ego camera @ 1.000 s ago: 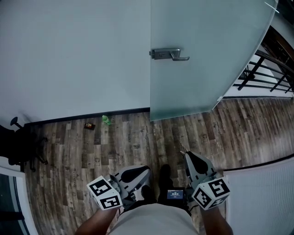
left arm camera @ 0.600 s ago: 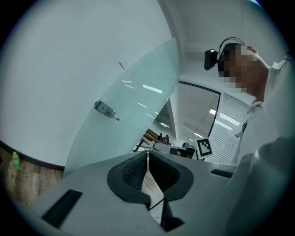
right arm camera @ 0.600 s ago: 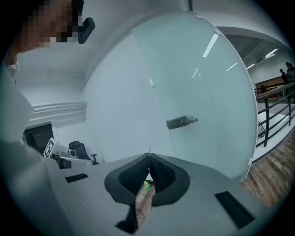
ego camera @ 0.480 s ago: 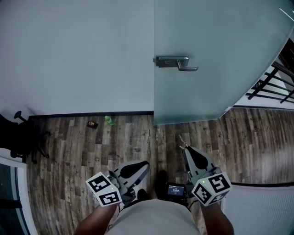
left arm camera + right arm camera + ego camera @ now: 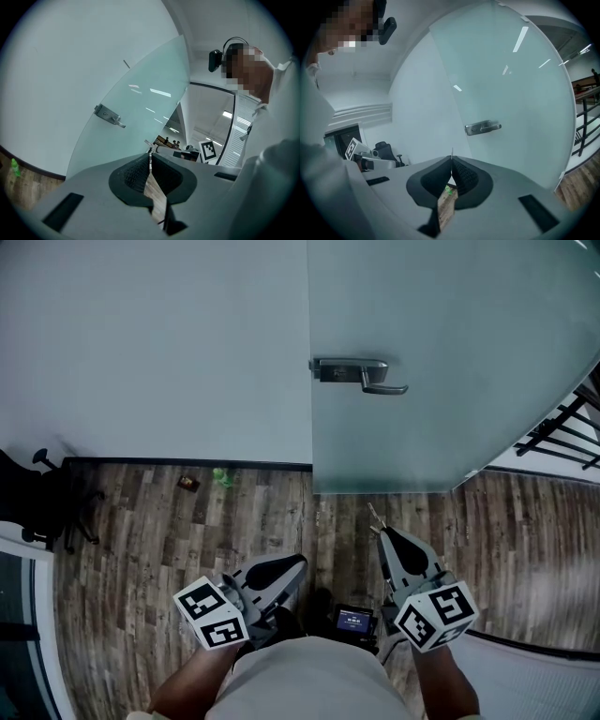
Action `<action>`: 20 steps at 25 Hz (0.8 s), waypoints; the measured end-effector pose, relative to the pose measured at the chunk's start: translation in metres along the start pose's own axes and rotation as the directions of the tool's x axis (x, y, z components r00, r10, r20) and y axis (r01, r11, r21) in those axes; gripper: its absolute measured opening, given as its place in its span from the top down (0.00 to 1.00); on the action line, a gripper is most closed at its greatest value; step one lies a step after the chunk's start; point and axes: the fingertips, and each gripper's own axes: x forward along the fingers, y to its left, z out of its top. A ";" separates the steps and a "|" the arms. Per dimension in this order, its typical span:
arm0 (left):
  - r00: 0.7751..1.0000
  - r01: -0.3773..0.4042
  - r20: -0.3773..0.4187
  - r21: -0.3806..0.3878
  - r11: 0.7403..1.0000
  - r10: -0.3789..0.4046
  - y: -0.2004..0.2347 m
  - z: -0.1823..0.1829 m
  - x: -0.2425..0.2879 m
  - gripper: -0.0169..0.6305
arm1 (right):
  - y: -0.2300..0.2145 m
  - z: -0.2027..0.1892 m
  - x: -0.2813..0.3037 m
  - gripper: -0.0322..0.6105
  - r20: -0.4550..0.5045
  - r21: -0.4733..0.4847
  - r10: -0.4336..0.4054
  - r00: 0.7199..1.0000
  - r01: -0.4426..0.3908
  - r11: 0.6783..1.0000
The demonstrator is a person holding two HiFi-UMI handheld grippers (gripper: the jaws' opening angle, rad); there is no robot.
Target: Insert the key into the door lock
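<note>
A frosted glass door (image 5: 441, 352) stands ahead with a metal lever handle (image 5: 361, 374) and its lock plate (image 5: 328, 368) near the door's left edge. The handle (image 5: 483, 127) also shows in the right gripper view, and smaller as the handle (image 5: 108, 115) in the left gripper view. My right gripper (image 5: 382, 532) is shut on a thin key (image 5: 374, 515) that sticks out past its tips toward the door; the key's edge (image 5: 451, 153) shows above the closed pads. My left gripper (image 5: 298, 563) is shut with nothing in it. Both are held low, well short of the door.
A white wall (image 5: 150, 343) joins the door on the left. A black office chair (image 5: 37, 498) stands at the far left. A green bottle (image 5: 222, 477) and a small brown object (image 5: 188, 483) lie by the skirting. A black railing (image 5: 562, 427) is at the right.
Both grippers have moved forward toward the door. The door and its handle now look nearer and sit lower in the head view. Both grippers stay shut.
</note>
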 end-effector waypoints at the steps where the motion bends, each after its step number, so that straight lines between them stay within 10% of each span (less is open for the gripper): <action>1: 1.000 -0.004 0.002 0.000 1.000 0.004 0.002 0.002 0.003 0.94 | -0.002 0.002 0.003 0.93 0.000 0.000 0.006 1.000 -0.006 1.000; 20: 0.999 0.037 -0.019 -0.009 0.999 -0.038 0.101 0.071 0.014 0.94 | -0.009 0.023 0.092 0.93 -0.019 0.026 -0.074 0.997 0.074 0.997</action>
